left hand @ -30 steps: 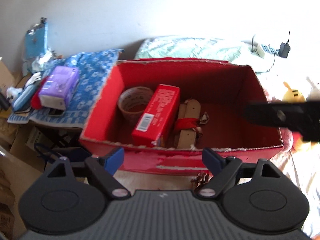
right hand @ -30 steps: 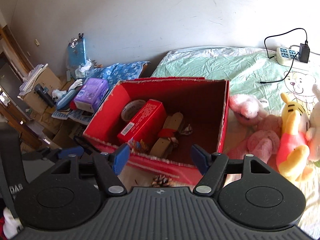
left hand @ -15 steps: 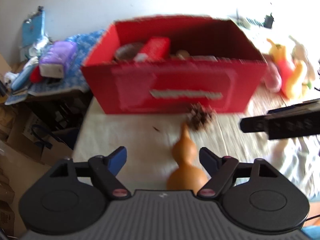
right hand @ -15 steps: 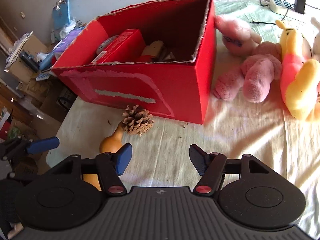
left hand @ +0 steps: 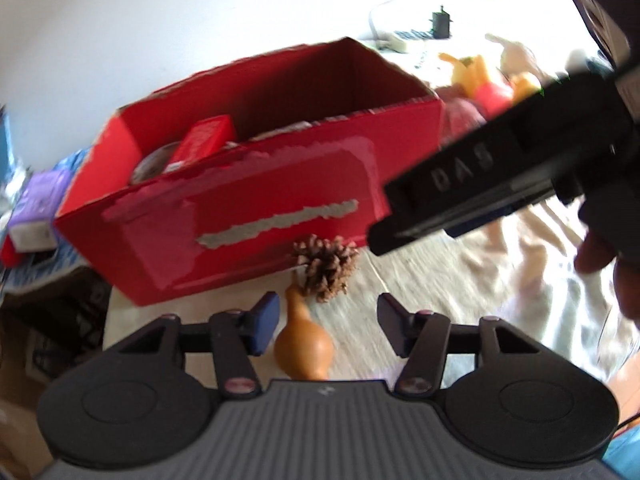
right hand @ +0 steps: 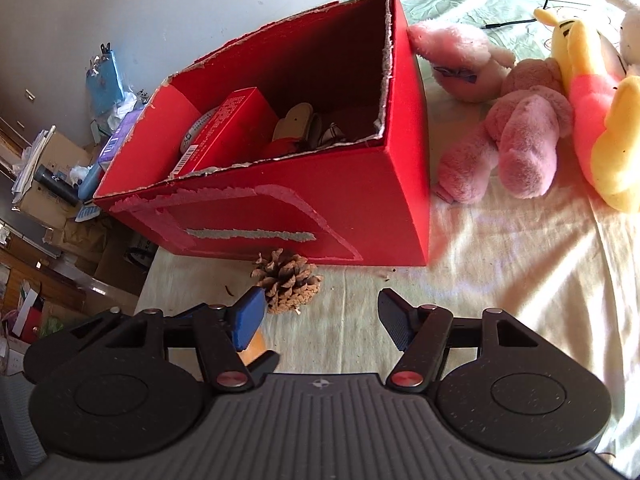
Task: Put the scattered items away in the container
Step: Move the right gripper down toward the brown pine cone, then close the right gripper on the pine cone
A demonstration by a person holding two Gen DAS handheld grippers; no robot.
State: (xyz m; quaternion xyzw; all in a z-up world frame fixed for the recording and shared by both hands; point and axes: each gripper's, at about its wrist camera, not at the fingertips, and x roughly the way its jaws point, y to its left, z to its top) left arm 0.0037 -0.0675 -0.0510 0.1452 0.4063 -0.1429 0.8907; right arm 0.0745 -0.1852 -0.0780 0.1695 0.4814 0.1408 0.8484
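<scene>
— Both views have dropped from looking down into the red box (right hand: 280,216) a second ago to looking at its front wall, low over the bed sheet (right hand: 500,280). So the hands have come away from the container and down to what lies in front of it.

— And what is left out there?

— A pine cone (right hand: 288,282) touching the foot of the box, and an orange gourd (left hand: 304,344) just beside it, nearer us. Inside already: a red carton (right hand: 228,132), a tape roll and a wooden piece.

— Is anything held?

— No. The left hand-held gripper (left hand: 324,324) is spread wide with the gourd between its fingers, nearer the left one, not pinched. The right hand-held gripper (right hand: 320,320) is likewise released, the pine cone just ahead of its left finger.

— Then the next pickups look lined up, I'd judge: gourd left, cone right.
</scene>
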